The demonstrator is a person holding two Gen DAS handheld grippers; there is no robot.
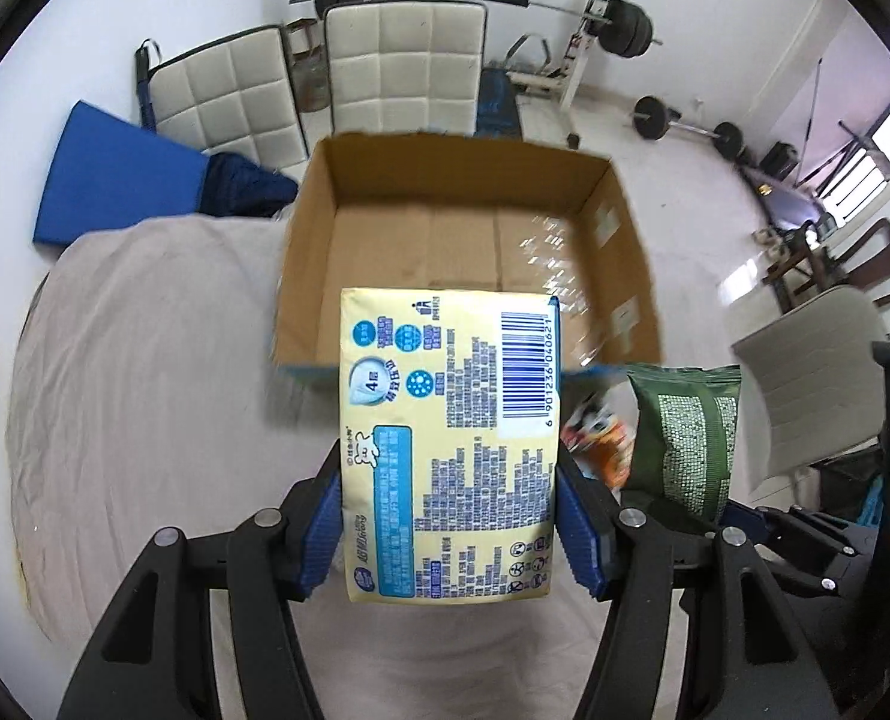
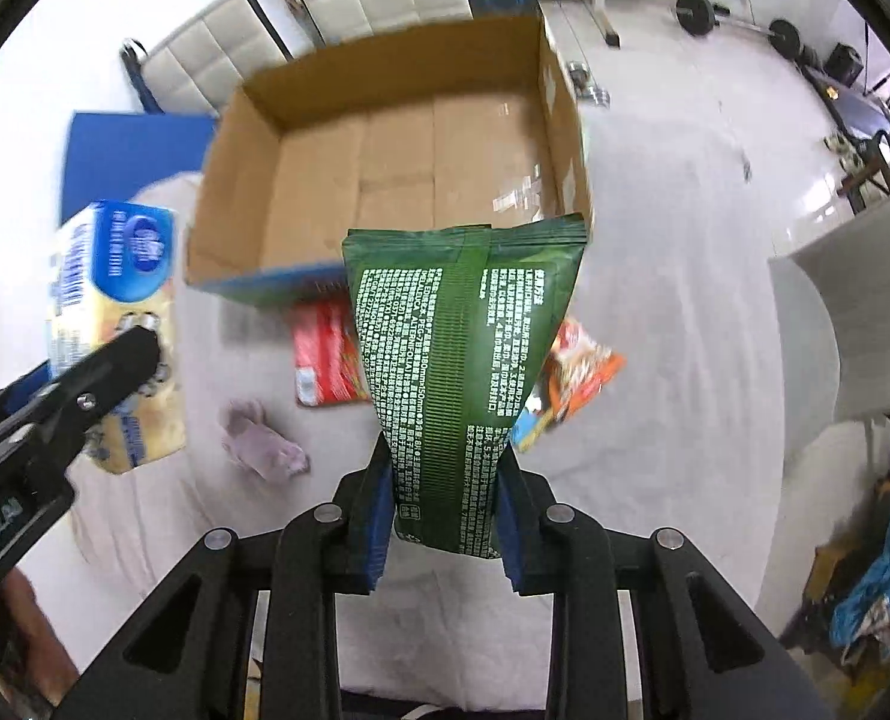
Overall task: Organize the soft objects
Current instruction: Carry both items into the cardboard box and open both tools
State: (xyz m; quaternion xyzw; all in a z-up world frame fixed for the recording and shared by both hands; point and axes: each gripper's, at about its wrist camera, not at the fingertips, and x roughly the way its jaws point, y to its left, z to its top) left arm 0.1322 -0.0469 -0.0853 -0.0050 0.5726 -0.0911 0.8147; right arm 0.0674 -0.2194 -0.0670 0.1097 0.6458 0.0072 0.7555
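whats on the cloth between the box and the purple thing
A red packet lies there, just in front of the box, up and right of the purple cloth. The right wrist view shows it.

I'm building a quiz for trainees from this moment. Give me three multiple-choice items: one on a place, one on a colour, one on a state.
1. Where does the red packet lie?
A. inside the cardboard box
B. on the sheet in front of the cardboard box
C. on a chair

2. What colour is the pouch held by the right gripper?
A. green
B. red
C. white

3. What is the left gripper doing?
A. hanging open
B. shut on nothing
C. clamped on the yellow tissue pack

Answers: 1 B, it rests on the sheet below the box's near wall. 2 A, dark green with white print. 3 C, both pads press the pack's sides.
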